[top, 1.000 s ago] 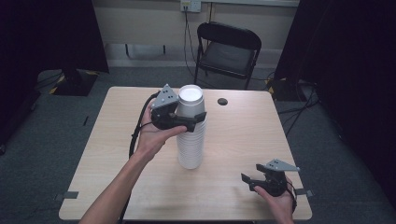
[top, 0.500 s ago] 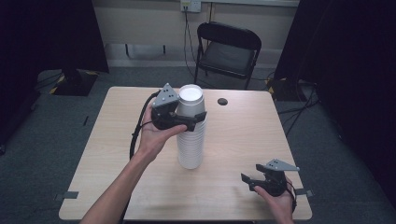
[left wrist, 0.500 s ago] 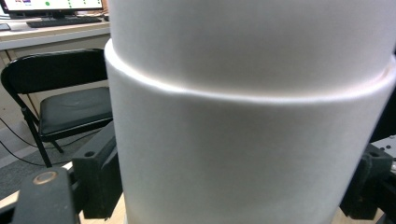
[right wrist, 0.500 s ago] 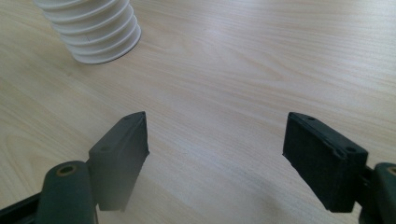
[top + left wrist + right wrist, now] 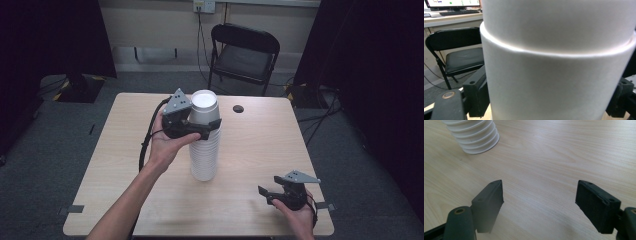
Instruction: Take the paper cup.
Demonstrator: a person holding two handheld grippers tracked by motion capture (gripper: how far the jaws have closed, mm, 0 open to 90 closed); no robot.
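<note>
A tall stack of white paper cups [image 5: 204, 156] stands upside down at the middle of the wooden table [image 5: 260, 145]. My left gripper [image 5: 207, 128] is shut on the stack's upper part, with a jaw pressed on each side of a cup [image 5: 559, 75] just under a rim seam. The topmost cup [image 5: 204, 111] rises above the jaws. The left gripper [image 5: 549, 100] has this cup wall directly between its jaws. My right gripper [image 5: 266, 196] rests near the table's front right edge, open and holding nothing. The right gripper [image 5: 540, 200] points over bare wood, with the stack's base [image 5: 475, 137] farther off.
A small black round disc [image 5: 238, 108] lies on the table behind the stack. A black folding chair [image 5: 244, 55] stands beyond the far edge. A cable [image 5: 146, 145] trails from the left gripper along the forearm.
</note>
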